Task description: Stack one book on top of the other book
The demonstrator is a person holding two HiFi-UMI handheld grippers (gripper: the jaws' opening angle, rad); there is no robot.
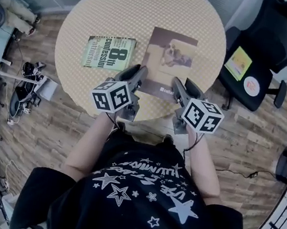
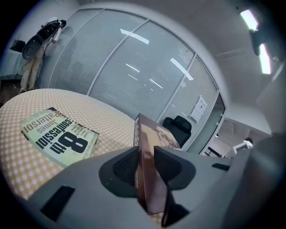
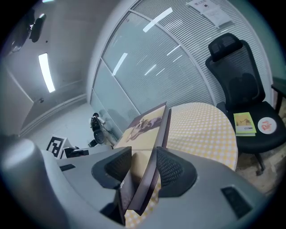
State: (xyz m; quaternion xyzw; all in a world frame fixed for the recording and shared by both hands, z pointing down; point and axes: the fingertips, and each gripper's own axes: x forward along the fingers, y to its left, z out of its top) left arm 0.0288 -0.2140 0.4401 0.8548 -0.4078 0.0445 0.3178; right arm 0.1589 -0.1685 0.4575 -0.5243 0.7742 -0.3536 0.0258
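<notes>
Both jaw pairs clamped on the brown book (image 1: 169,54): our left gripper (image 1: 138,74) pinches its near-left corner, our right gripper (image 1: 179,85) its near-right corner. We hold it toward the counter's (image 1: 94,13) near edge. The green book (image 1: 109,53) lies flat toward the left edge, apart from it

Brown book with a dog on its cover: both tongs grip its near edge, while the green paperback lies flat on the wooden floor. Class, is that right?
Not quite: the green paperback lies flat on the round yellow-checked table, not the floor, as the head view shows. The rest stands.
</notes>
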